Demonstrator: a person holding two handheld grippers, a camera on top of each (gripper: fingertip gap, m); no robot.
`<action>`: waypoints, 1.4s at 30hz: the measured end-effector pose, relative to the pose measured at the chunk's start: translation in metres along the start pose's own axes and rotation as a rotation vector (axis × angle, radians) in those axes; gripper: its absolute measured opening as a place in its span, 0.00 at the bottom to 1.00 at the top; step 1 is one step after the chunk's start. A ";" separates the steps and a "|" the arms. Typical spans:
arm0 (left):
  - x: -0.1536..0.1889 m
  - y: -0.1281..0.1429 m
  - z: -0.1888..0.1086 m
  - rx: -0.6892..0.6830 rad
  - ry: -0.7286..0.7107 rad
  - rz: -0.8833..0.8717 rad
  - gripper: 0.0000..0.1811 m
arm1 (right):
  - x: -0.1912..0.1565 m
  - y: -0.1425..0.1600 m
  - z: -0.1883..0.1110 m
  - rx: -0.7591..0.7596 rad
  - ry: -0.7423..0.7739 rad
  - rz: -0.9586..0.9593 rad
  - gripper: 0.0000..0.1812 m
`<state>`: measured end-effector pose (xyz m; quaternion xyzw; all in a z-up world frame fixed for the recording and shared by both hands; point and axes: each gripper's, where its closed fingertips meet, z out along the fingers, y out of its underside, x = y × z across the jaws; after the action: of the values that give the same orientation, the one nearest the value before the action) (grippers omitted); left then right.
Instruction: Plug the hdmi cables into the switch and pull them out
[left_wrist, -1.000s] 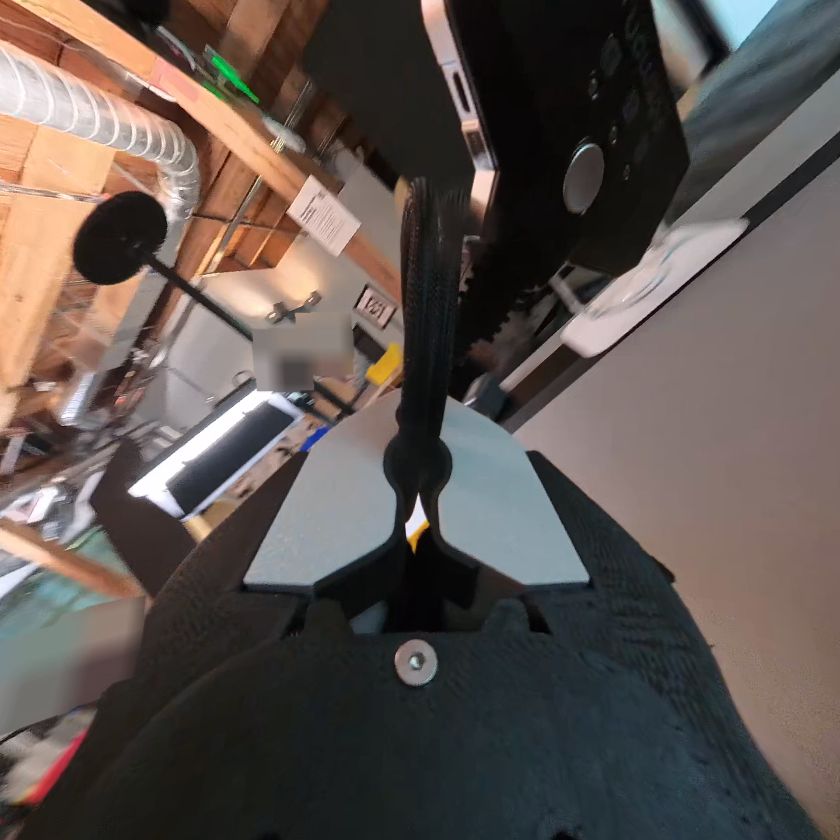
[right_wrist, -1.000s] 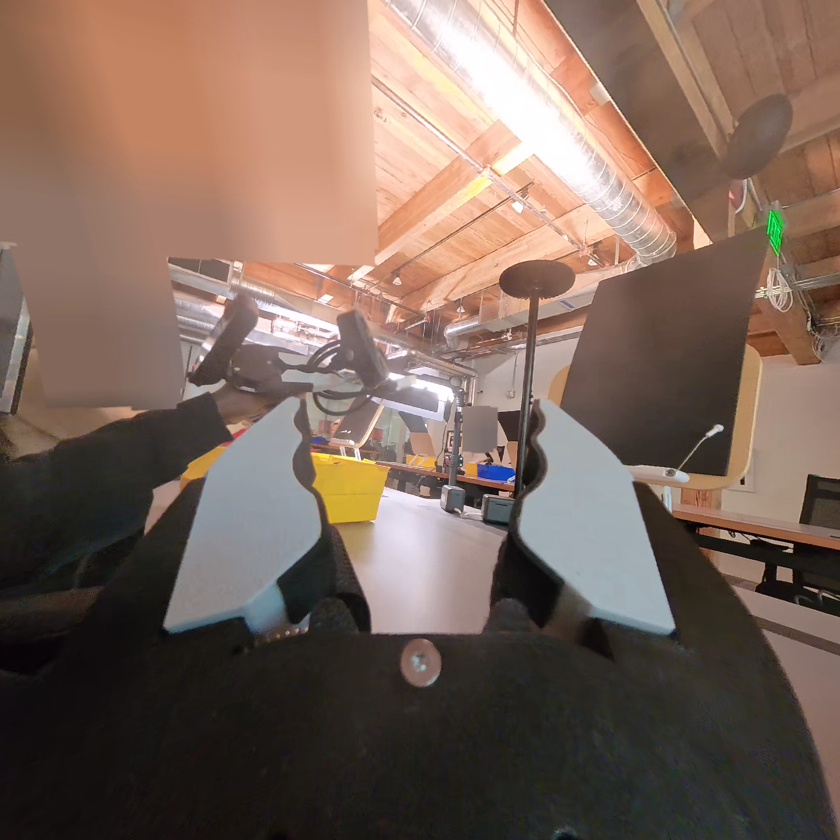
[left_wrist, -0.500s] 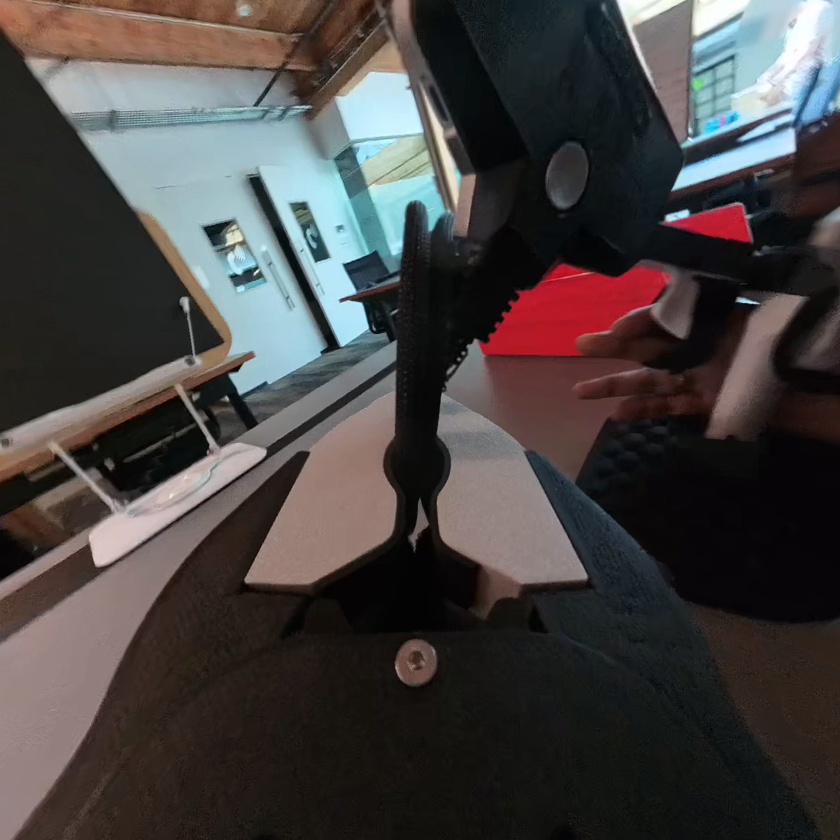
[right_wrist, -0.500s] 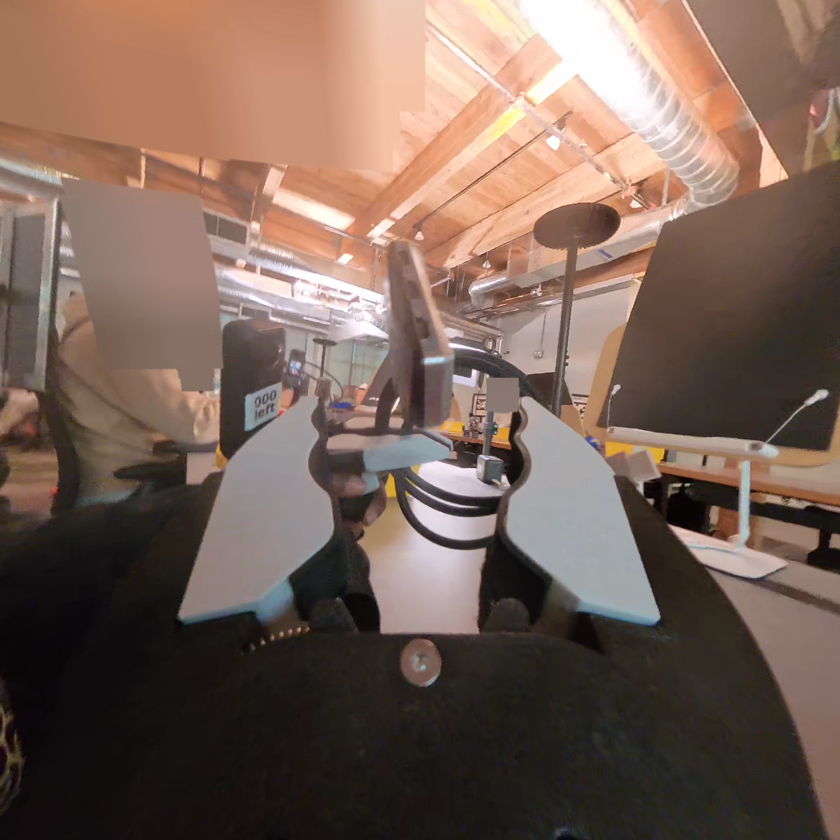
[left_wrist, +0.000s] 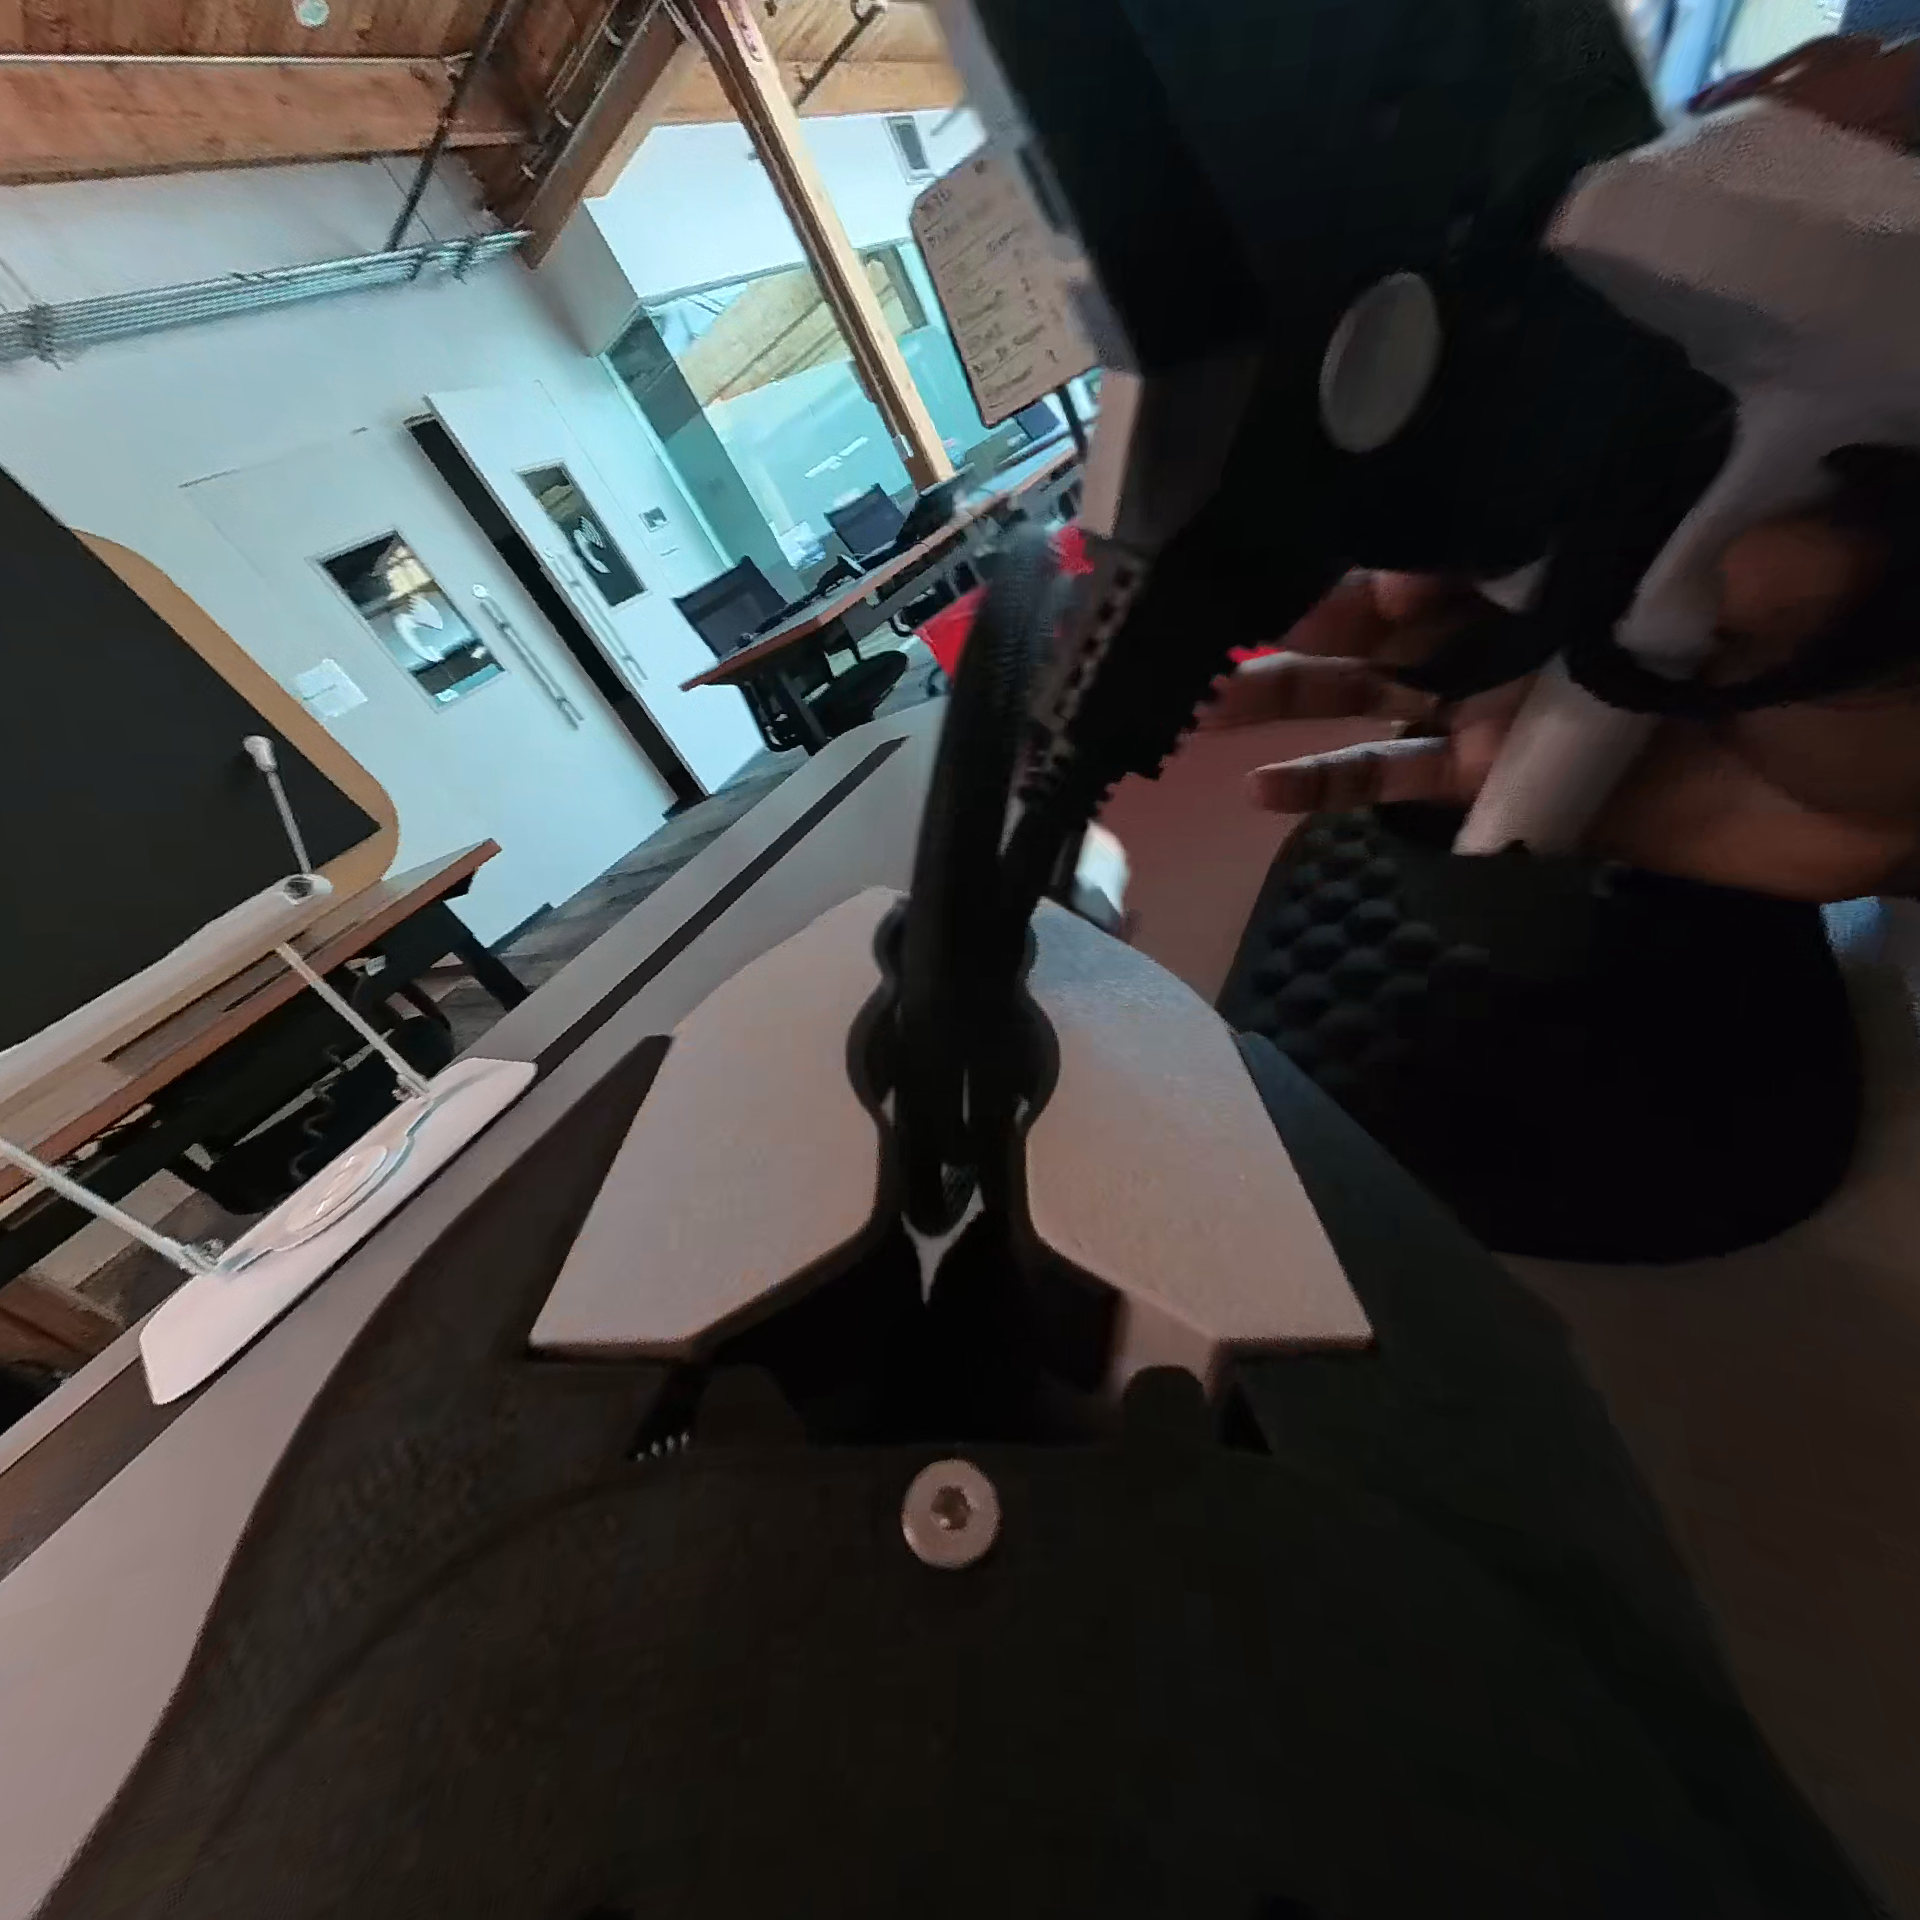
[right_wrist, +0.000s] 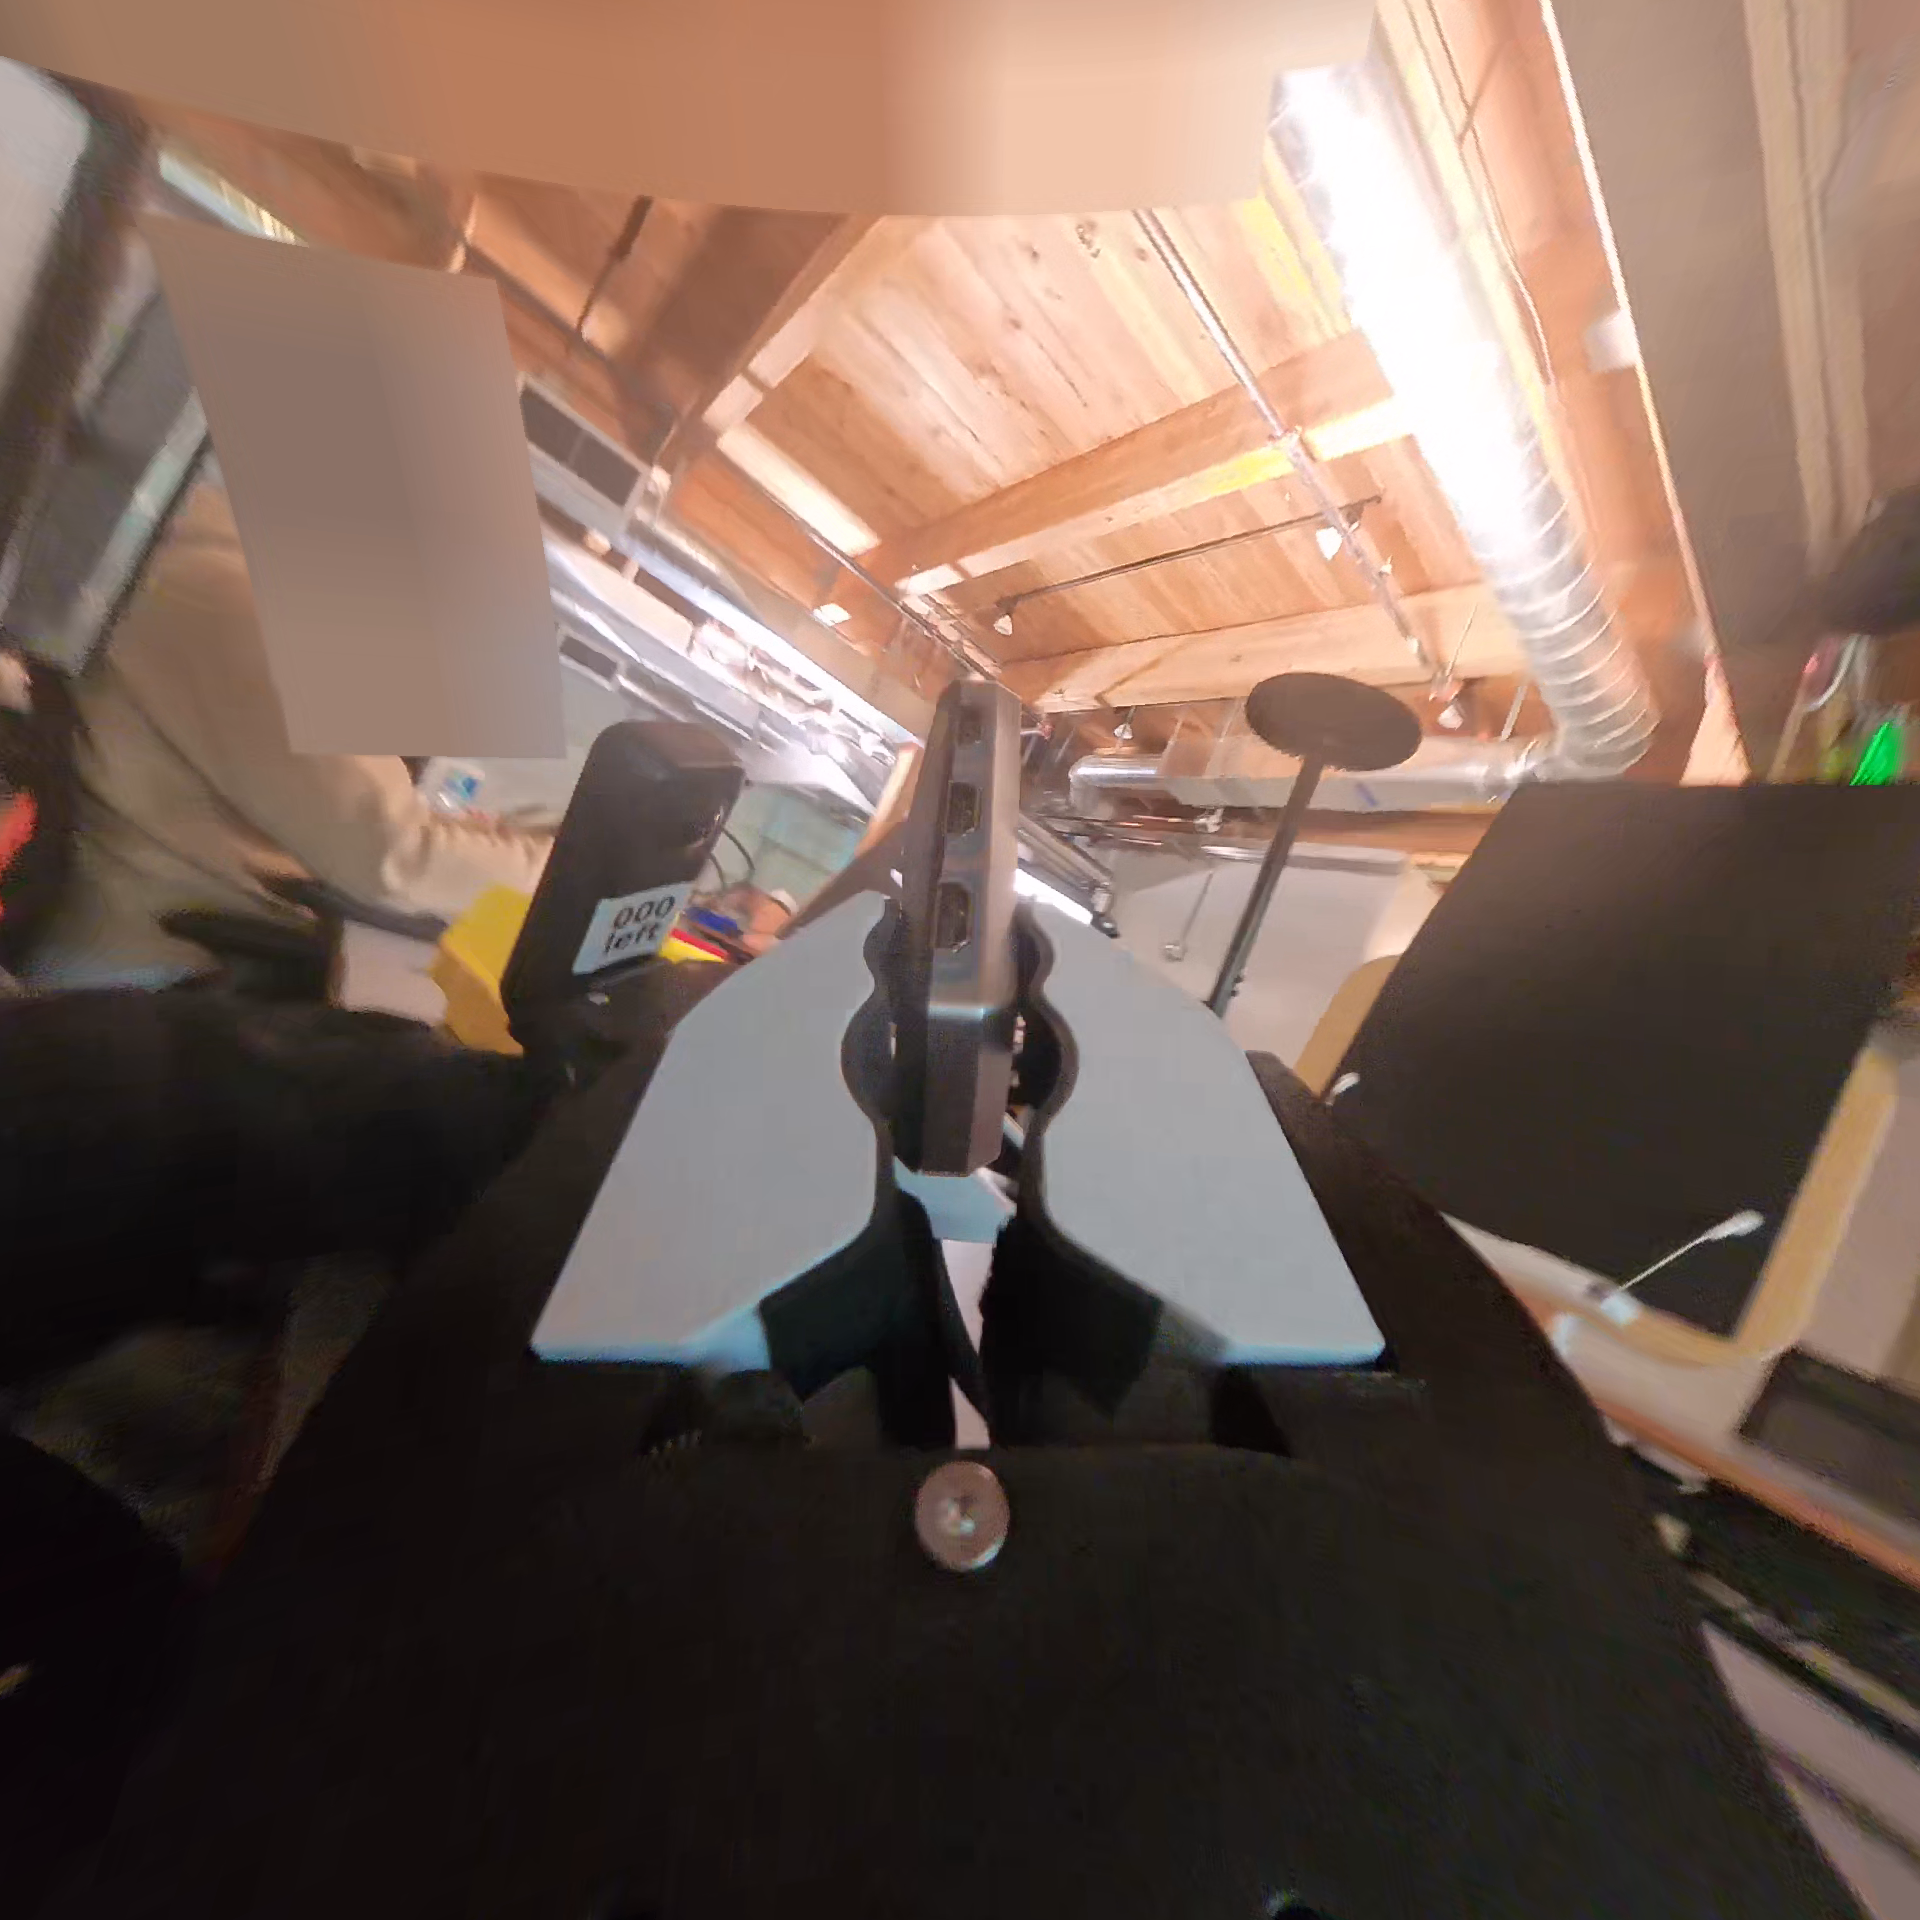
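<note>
Cable first: my left gripper (left_wrist: 961, 1039) has its jaws pinching a black braided HDMI cable (left_wrist: 971, 810), which runs up from the notch between my fingers toward the dark underside of the switch (left_wrist: 1382, 260) held just above and ahead. My right gripper (right_wrist: 951, 1049) clamps that switch (right_wrist: 961, 935) on edge in the air, well above the grey table (left_wrist: 665, 956), its narrow metal side facing the right wrist camera with a row of ports (right_wrist: 956, 920) showing, none of them filled from this side. Whether the cable's plug is already seated I cannot tell; its end is lost in blur against the switch body. To do this well, I judge I should keep the right grip rigid so the box cannot twist, line the plug square with a port's long axis, and push straight along it. Pinching on the cord rather than the plug shell risks the braid buckling, so a grip nearer the connector would serve better.
</note>
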<state>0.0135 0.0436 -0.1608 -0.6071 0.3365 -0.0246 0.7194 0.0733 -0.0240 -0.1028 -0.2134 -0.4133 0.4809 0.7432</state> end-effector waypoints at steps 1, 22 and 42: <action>-0.005 -0.001 -0.001 0.013 -0.029 -0.011 0.13 | -0.003 -0.001 0.002 -0.015 0.005 -0.077 0.11; -0.081 0.002 -0.036 0.324 -0.148 -0.871 0.27 | -0.015 0.128 -0.037 -0.847 -0.302 -0.635 0.17; -0.159 -0.044 -0.134 -0.147 -0.415 -0.239 0.30 | 0.035 -0.015 -0.040 0.091 -0.012 0.189 0.24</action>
<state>-0.1619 -0.0120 -0.0546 -0.6855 0.1083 0.0400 0.7189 0.1213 0.0038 -0.1004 -0.2144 -0.3733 0.5683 0.7012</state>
